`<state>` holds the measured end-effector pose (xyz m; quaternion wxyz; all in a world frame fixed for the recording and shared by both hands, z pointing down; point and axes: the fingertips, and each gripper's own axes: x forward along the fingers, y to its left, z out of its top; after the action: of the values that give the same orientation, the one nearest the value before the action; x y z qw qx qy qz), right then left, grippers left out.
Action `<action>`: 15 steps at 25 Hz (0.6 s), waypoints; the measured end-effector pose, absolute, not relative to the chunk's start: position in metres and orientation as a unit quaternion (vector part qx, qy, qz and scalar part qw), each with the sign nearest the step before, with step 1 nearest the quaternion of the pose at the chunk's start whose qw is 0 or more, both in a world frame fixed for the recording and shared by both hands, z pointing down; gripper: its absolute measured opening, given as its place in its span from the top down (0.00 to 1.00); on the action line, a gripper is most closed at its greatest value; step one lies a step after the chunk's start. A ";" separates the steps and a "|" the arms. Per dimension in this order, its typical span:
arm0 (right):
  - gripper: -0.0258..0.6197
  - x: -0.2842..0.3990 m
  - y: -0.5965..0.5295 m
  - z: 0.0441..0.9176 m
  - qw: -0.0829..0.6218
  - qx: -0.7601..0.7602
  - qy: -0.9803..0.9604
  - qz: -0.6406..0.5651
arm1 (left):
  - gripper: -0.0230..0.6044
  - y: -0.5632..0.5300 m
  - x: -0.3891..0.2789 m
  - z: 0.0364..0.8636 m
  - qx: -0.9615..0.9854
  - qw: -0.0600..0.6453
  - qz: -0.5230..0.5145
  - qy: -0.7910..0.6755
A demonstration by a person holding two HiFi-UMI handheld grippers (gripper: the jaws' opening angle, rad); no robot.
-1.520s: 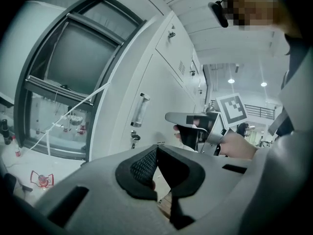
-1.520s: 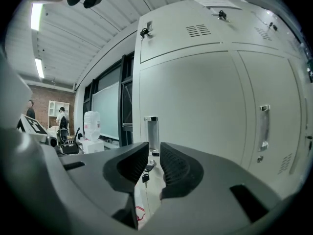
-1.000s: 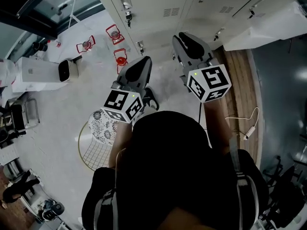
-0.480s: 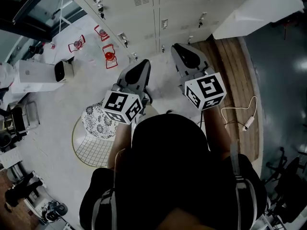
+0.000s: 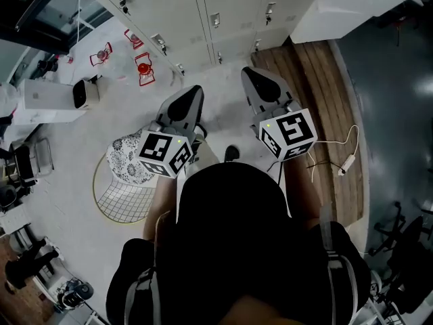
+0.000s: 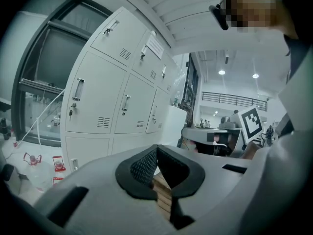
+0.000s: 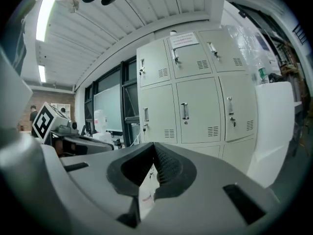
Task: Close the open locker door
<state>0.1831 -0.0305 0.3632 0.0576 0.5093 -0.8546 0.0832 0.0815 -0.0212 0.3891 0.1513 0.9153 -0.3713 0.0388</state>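
The bank of pale grey lockers [image 5: 196,12] runs along the top of the head view, and every door that shows lies flush. It also shows in the left gripper view as lockers [image 6: 122,102] and in the right gripper view as lockers [image 7: 195,97], some way off. My left gripper [image 5: 184,100] and right gripper [image 5: 256,76] are held side by side in front of the person, pointing at the lockers and touching nothing. The left gripper [image 6: 156,148] has its jaws together with nothing between them. The right gripper [image 7: 154,146] is likewise shut and empty.
A big white box [image 5: 352,9] stands right of the lockers beside a wooden platform [image 5: 318,93]. Red lanterns [image 5: 143,70] sit on the floor at the left. A wire stool [image 5: 128,188], a white appliance [image 5: 54,97] and a cable with a power strip [image 5: 345,161] lie around.
In the head view the lockers have slid up and further off, as the person has backed away. Both grippers have stayed in front of the body.
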 end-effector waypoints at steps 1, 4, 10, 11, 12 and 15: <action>0.95 0.186 -0.024 0.363 0.057 0.508 -0.855 0.084 | 0.93 -0.017 0.082 0.388 0.914 0.148 0.037 -0.375; 0.95 0.190 -0.007 0.358 0.052 0.503 -0.859 0.084 | 0.93 -0.004 0.080 0.381 0.911 0.140 0.030 -0.386; 0.95 0.180 0.009 0.355 0.045 0.486 -0.870 0.074 | 0.93 0.016 0.069 0.369 0.908 0.127 0.024 -0.398; 0.95 0.176 0.013 0.355 0.044 0.482 -0.872 0.074 | 0.93 0.020 0.066 0.368 0.907 0.126 0.024 -0.401; 0.95 0.173 0.015 0.355 0.043 0.480 -0.873 0.073 | 0.93 0.023 0.063 0.368 0.906 0.123 0.023 -0.403; 0.95 0.163 0.023 0.356 0.036 0.475 -0.877 0.069 | 0.93 0.033 0.053 0.368 0.905 0.115 0.020 -0.409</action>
<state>0.1632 0.0227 0.3557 0.0364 0.4747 -0.8766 0.0692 0.0531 0.0332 0.3681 0.1152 0.9050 -0.4090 0.0195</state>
